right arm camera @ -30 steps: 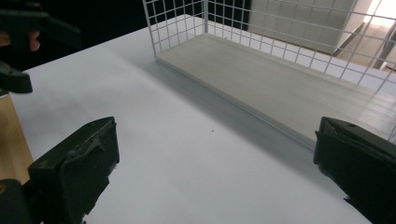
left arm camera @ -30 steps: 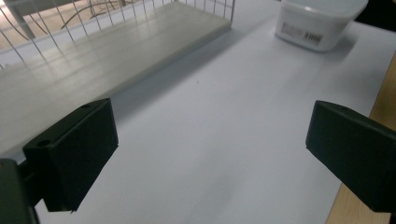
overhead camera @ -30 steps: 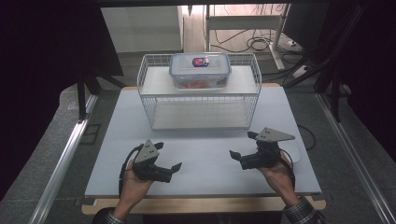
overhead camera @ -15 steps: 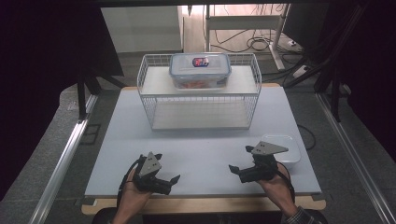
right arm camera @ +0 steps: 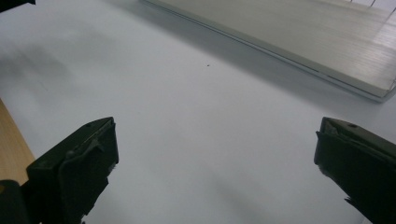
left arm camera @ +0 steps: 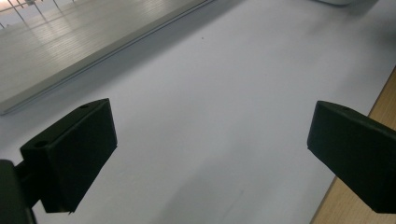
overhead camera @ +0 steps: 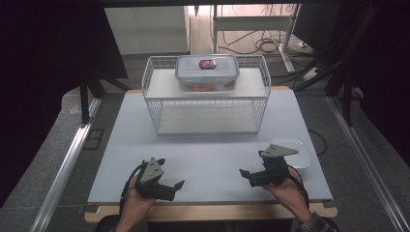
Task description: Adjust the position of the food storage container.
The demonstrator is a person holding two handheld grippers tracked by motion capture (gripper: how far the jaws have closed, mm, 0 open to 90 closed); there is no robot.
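Note:
A clear lidded food container (overhead camera: 207,73) with a blue rim sits on the top shelf of a white wire rack (overhead camera: 159,99) at the back of the white table (overhead camera: 212,150). My left gripper (overhead camera: 170,186) rests low near the front left edge, open, nothing between its jaws; its own view shows them wide apart (left arm camera: 210,154) over bare table. My right gripper (overhead camera: 247,175) is near the front right, also open and empty, jaws wide (right arm camera: 215,172) over the table. A small white tray (overhead camera: 300,155) lies just behind the right gripper.
The rack's lower shelf board (right arm camera: 289,42) lies ahead of both grippers. The table's wooden front edge (overhead camera: 208,211) runs under the hands. Cables and metal frame legs (overhead camera: 261,43) stand beyond the table.
Both hands have drawn back toward the front edge of the table. The jaws have stayed open throughout.

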